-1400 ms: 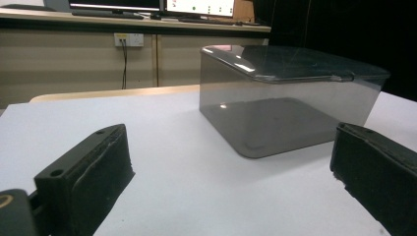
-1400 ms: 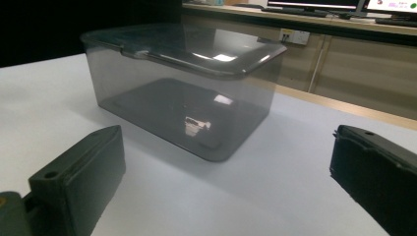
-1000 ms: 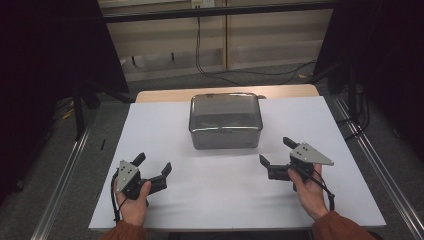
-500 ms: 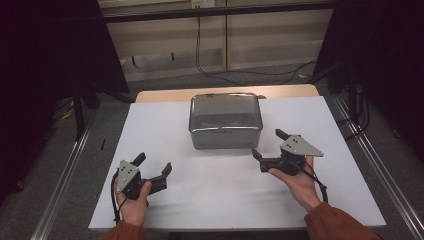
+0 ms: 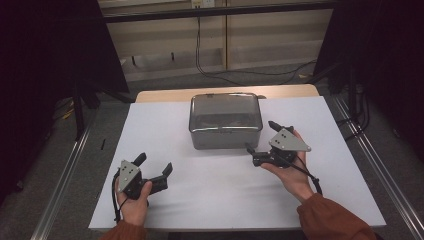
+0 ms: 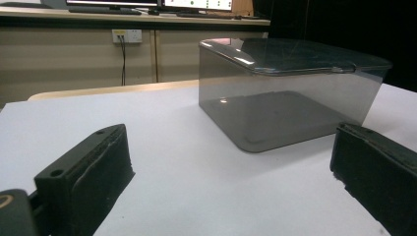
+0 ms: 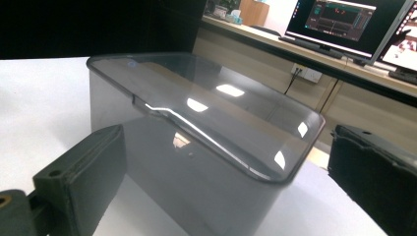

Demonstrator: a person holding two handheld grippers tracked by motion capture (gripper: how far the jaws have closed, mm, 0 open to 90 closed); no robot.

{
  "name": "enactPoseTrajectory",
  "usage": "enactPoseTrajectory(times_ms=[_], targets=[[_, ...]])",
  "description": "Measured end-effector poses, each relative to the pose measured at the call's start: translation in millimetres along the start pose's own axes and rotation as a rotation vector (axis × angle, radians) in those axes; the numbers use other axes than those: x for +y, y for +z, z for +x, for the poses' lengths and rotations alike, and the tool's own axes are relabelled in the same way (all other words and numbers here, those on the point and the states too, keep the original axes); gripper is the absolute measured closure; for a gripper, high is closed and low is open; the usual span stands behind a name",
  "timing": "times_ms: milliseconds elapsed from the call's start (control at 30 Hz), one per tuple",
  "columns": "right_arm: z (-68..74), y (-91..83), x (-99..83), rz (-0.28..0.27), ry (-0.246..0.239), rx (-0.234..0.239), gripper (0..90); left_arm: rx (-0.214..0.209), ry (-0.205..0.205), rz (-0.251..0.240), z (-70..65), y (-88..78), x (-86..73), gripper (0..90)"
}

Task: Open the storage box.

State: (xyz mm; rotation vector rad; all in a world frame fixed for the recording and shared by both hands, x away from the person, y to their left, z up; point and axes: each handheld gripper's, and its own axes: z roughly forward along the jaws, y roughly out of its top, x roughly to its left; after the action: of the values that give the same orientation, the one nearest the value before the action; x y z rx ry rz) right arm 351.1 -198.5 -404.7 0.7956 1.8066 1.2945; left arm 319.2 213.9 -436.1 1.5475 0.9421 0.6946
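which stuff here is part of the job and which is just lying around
Part of the job:
- lidded grey box
- right gripper, open, close to the box
- left gripper, open, farther back

Just around:
- white table
- wall cables
- monitors

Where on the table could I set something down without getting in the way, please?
Bare white table lies left of the lidded box, and between the left gripper and right gripper. It is tight where the right gripper nears the box's corner.
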Motion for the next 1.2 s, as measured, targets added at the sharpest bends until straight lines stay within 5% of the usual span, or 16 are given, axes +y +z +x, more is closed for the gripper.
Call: enactPoseTrajectory(times_ms=[433, 733, 1200], targets=[[14.3, 18.6, 14.1, 0.009, -0.196, -0.02, 5.5, 0.003, 0.0, -0.003, 0.9, -0.3, 0.2, 1.7], [31.1, 31.0, 21.7, 0.039, -0.296, 0.014, 7.7, 0.0, -0.004, -0.002, 0.7, 0.3, -0.2, 1.7], [55.3, 46.6, 19.7, 0.049, -0.679, -0.039, 16.8, 0.0, 0.003, 0.002, 1.6, -0.3, -0.1, 1.7]])
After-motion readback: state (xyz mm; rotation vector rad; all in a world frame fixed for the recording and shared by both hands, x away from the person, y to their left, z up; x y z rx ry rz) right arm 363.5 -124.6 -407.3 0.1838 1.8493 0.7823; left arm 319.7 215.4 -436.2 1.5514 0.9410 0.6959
